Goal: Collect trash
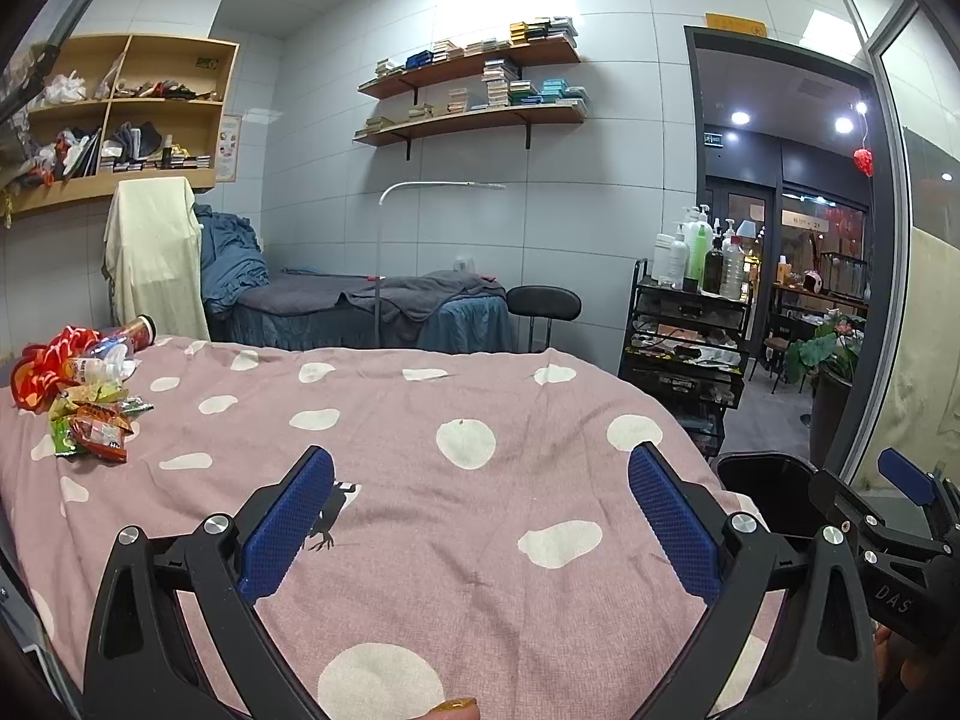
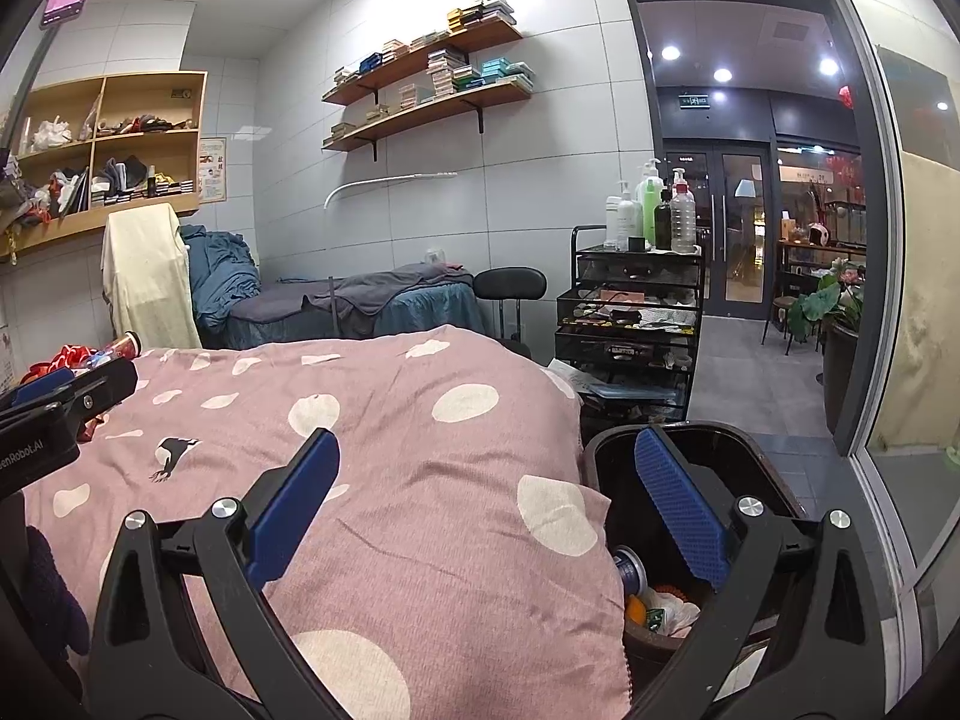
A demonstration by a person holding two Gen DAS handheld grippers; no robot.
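A pile of trash (image 1: 90,408) lies on the far left of the pink spotted bed cover (image 1: 420,450): snack wrappers, a clear plastic bottle (image 1: 105,360), a red bag and a dark can (image 1: 139,331). My left gripper (image 1: 480,480) is open and empty over the middle of the bed, well right of the pile. My right gripper (image 2: 486,468) is open and empty at the bed's right edge, its right finger over a black bin (image 2: 606,456). The bin holds a can (image 2: 630,567) and wrappers. The bin also shows in the left wrist view (image 1: 762,480).
A black trolley (image 2: 630,312) with bottles stands beyond the bed's right corner. A massage bed (image 1: 372,306) and a black stool (image 1: 543,303) are behind. An open doorway (image 2: 744,210) and a glass wall are at the right. Wall shelves are above.
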